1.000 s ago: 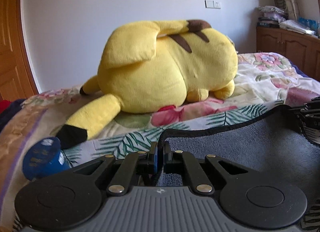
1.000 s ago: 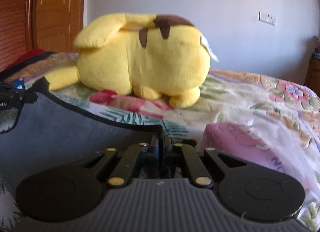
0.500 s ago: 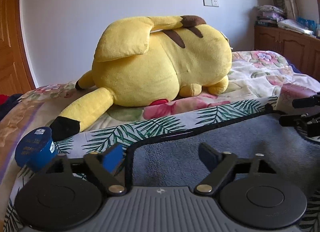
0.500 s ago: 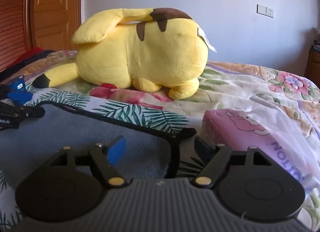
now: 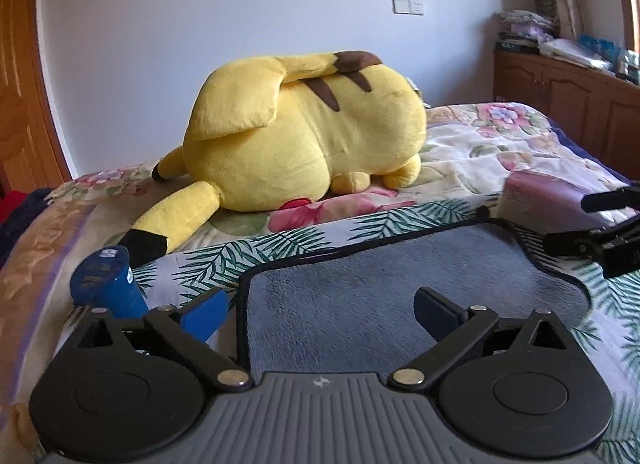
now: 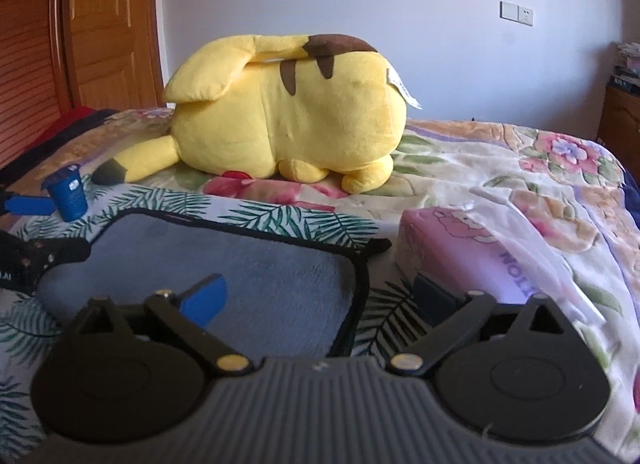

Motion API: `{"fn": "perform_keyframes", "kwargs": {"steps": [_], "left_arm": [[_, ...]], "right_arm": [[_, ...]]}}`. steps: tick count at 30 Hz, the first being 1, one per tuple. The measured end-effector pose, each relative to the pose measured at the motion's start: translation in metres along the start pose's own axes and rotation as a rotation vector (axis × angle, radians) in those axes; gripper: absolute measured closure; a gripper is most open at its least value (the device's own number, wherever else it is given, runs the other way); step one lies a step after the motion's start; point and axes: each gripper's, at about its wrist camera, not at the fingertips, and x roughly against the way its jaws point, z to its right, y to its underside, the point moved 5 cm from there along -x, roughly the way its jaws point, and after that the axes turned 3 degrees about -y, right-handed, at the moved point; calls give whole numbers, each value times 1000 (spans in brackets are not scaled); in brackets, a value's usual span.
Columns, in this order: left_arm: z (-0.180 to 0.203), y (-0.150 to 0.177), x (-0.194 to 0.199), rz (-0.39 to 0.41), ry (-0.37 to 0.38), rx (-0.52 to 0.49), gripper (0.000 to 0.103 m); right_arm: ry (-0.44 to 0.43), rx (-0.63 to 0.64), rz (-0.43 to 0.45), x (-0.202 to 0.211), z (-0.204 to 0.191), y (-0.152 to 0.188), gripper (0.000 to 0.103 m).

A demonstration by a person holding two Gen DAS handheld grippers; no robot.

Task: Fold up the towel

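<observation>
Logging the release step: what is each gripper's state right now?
Left gripper: open, holding nothing, above the left edge of the grey fleece towel with black trim.
Right gripper: open, holding nothing, at the towel's right edge.

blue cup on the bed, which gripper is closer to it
Left. The left gripper has the blue cup right beside its left finger. The right gripper sits at the grey towel's opposite edge, with the cup far off to its left.
</observation>
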Motion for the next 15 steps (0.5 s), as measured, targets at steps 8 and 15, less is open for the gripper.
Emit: {"fn": "perform_keyframes", "kwargs": {"steps": [8,15], "left_arm": [[9,-8,47,4,-28,-10,0],[20,-15,92,10,-9,3,0]], "right_arm": [[6,0,-12,39,-6,-4,0],[7,-1,7,82,-14,-9,0]]}}
